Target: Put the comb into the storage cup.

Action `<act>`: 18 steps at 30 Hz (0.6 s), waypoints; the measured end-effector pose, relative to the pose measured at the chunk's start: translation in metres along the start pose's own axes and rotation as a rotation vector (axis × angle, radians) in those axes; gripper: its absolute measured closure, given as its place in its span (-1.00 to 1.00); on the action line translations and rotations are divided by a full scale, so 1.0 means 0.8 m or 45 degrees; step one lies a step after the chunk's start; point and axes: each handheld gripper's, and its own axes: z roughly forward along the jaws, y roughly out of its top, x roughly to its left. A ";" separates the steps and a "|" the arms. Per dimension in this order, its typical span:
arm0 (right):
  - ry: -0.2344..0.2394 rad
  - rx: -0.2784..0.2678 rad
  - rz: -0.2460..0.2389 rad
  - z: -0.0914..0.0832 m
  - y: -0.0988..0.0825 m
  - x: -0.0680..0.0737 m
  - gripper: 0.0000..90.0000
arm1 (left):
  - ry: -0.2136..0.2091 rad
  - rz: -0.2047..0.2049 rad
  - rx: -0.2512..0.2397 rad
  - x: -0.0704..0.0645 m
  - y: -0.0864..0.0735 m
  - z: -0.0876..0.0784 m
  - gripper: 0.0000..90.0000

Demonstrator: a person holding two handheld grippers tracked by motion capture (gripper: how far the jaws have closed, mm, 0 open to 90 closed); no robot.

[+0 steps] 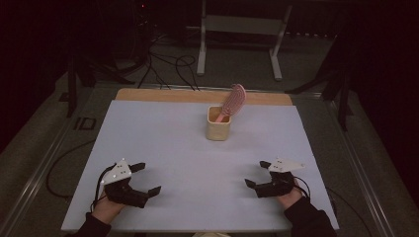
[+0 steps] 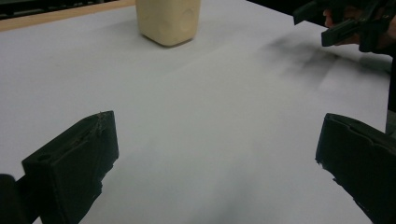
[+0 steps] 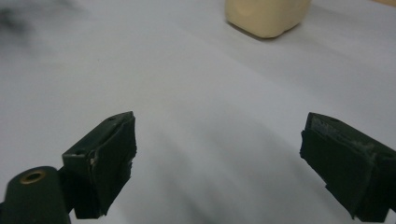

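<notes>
- left gripper (image 1: 149,177) sits near the front-left of the white table (image 1: 163,143), jaws spread wide, nothing in them
- right gripper (image 1: 258,173) same deal at front-right, wide open & empty
- cream cup (image 1: 218,123) stands toward the back, mid-table, well apart from both
- pink hairbrush (image 1: 232,102) stands in the cup, bristle head up, tilted right

Dim lab; floor cables (image 1: 163,64), metal frame (image 1: 242,29)

No legible text, label, brand, number or sign is found in any view. The surfaces that are shown carry no readable marking at this resolution.
</notes>
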 end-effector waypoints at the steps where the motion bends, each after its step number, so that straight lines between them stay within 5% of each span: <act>1: -0.005 -0.005 0.003 -0.002 -0.001 0.001 -0.77 | 0.000 0.000 0.000 0.000 0.000 0.000 -1.00; 18: -0.057 -0.015 0.062 -0.030 -0.031 0.001 -0.77 | 0.006 0.011 0.008 -0.001 0.000 0.001 -1.00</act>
